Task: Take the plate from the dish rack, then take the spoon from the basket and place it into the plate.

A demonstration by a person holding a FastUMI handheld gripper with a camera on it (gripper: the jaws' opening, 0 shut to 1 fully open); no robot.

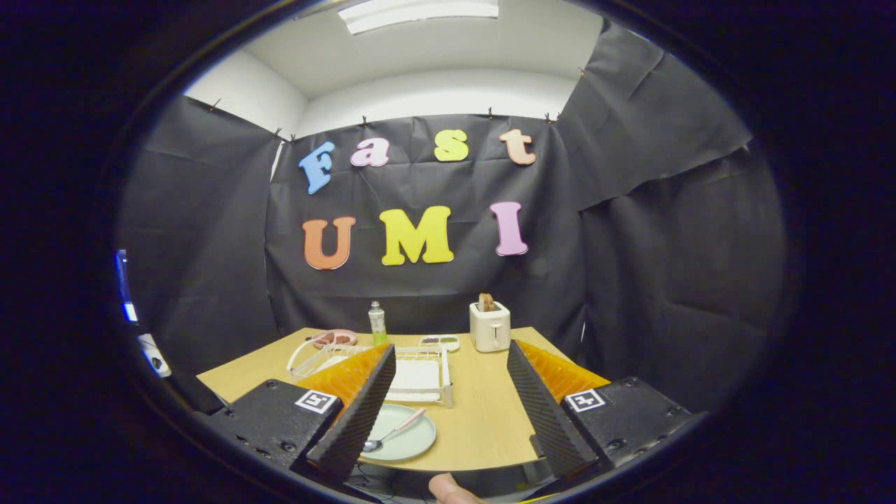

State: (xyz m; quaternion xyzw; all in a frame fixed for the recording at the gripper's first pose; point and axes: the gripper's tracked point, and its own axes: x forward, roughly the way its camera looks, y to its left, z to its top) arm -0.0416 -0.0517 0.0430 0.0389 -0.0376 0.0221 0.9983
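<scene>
A pale green plate [409,442] lies on the wooden table [483,420] near its front edge, partly behind my left finger. A spoon [393,432] with a pink handle rests in the plate, its bowl toward the front. Behind the plate stands a white wire dish rack [420,371]. My gripper [448,413] is open, raised above the table's front edge, with nothing between its fingers. The plate sits just ahead of the left fingertip.
At the back of the table stand a white toaster [489,326] with bread in it, a small clear bottle [378,323], a pink dish [334,339] and a small white tray [440,342]. A fingertip [448,490] of a person's hand shows below the gripper.
</scene>
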